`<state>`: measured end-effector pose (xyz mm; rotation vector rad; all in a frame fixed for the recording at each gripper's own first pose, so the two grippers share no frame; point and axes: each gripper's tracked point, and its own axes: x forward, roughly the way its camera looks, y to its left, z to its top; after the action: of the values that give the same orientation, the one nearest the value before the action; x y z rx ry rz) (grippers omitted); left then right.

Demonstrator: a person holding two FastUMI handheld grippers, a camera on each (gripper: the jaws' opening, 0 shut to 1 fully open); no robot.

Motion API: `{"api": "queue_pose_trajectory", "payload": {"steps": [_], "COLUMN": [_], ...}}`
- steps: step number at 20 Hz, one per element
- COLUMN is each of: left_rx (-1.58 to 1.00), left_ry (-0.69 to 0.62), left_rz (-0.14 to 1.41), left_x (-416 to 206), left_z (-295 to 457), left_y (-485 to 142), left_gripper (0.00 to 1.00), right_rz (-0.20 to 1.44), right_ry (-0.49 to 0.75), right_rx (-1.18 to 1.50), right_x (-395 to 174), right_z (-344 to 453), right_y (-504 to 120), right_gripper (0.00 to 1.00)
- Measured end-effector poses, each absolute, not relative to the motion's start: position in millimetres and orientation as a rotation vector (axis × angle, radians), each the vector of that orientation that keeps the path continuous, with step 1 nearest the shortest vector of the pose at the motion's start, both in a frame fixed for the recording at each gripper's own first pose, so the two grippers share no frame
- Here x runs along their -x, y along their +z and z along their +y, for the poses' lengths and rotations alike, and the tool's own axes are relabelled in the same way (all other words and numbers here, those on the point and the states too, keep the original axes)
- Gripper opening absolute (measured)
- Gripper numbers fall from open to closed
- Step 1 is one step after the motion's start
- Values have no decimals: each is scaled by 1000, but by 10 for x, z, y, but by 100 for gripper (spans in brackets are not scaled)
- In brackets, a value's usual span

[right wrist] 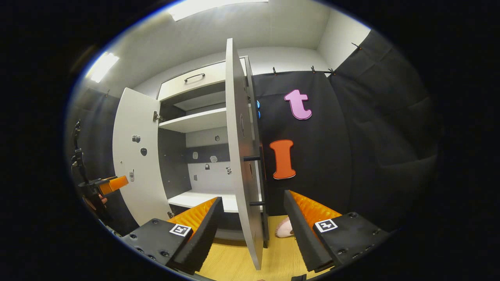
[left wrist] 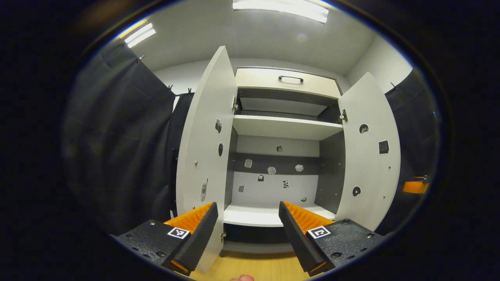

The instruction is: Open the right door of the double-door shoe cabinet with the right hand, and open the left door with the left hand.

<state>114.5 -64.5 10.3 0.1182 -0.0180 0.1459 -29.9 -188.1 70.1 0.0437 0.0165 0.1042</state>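
Cabinet (left wrist: 283, 127): stands ahead of my left gripper, at 12 o'clock in the left gripper view. Both doors swung out; interior open to view.

Left door (left wrist: 203, 156): open, at 10 o'clock from the left gripper's fingers, its lower edge just beside my left-hand finger. Small stickers on its inner face. In the right gripper view it shows at 10 o'clock (right wrist: 136, 164).

Right door (left wrist: 369, 156): open, at 2 o'clock in the left gripper view. In the right gripper view it stands edge-on (right wrist: 240, 156) at 12 o'clock, its lower end between my two fingers; whether either finger touches it I cannot tell. Two dark handle posts (right wrist: 252, 158) stick out of its outer face.

Shelf (left wrist: 285, 127): white, across the upper interior. Bottom board (left wrist: 258, 216) white, bare. Back wall carries small stickers.

Drawer (left wrist: 287, 82): above the doors, closed, with a dark handle.

Left gripper (left wrist: 248, 230): fingers spread wide, holding nothing. Seen also at 9 o'clock in the right gripper view (right wrist: 107, 185), well apart from the left door.

Right gripper (right wrist: 254, 226): fingers spread wide, one on each side of the right door's edge, not clamped.

Floor (left wrist: 250, 267): light wood.
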Motion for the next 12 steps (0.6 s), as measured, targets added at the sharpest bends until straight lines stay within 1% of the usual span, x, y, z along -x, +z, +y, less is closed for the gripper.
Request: {"api": "queue_pose_trajectory", "payload": {"steps": [6,7,8,12], "left_rx": [-141,-149,-153,-133], "left_ry": [149,155,157,138], "left_rz": [-32,-35,-34,-11], "left_x": [-1142,-1142,-1154,-1194], "left_z": [-601,-574,-568,-595], "left_y": [136,138,127,45], "left_gripper": [94,92,94,94], "right_rz": [19,22,25,32], "right_ry": [114,114,112,109], "right_rx": [-44,-40,-37,-37], "right_x": [262,255,252,253], "right_z": [-1812,-1807,-1795,-1769], "right_y": [701,690,680,664], "right_gripper": [99,99,99,99]}}
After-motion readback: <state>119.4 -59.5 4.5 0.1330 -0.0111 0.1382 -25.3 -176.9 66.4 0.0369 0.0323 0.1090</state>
